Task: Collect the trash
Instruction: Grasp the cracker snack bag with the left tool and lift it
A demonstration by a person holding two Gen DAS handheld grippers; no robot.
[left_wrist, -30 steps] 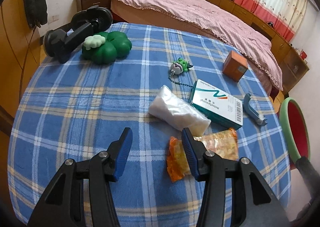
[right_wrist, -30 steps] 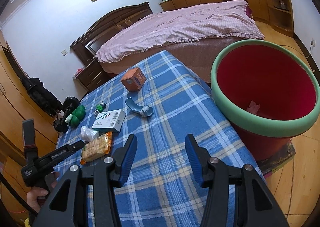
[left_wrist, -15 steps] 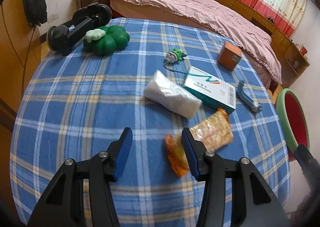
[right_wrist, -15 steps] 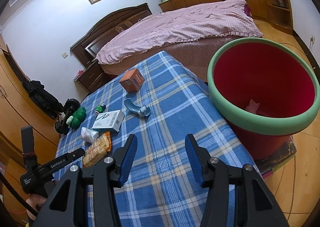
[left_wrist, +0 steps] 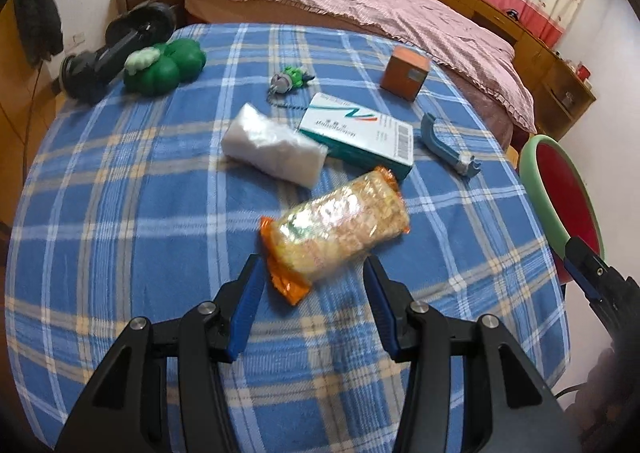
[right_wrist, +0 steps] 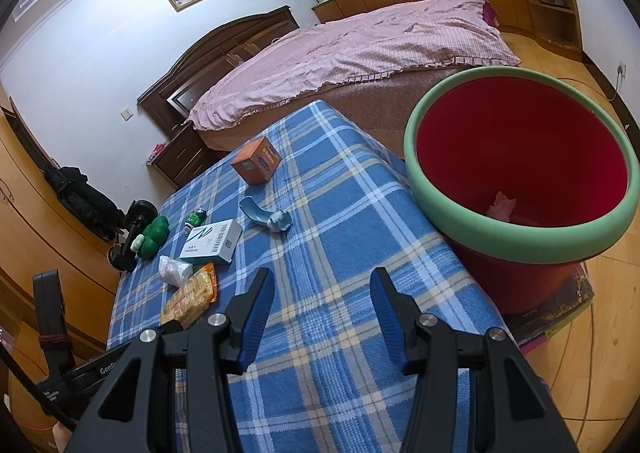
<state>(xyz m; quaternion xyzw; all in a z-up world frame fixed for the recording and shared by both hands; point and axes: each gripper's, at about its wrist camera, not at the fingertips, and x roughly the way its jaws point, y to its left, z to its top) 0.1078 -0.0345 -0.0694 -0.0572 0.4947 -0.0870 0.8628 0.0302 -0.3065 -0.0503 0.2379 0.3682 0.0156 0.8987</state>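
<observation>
My left gripper [left_wrist: 311,279] holds its jaws open, empty, the crinkly orange snack packet [left_wrist: 335,232] lying just ahead between their tips. My right gripper [right_wrist: 321,295] gapes empty over the plaid surface [right_wrist: 344,237]

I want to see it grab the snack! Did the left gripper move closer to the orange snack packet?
Yes. The left gripper has shifted sideways across the plaid cloth; the snack packet now lies just ahead, between its open jaws.

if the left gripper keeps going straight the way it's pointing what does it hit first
Most likely the orange-ended clear snack packet on the blue plaid tablecloth: the open left gripper straddles its near end. How far above it is unclear.
</observation>
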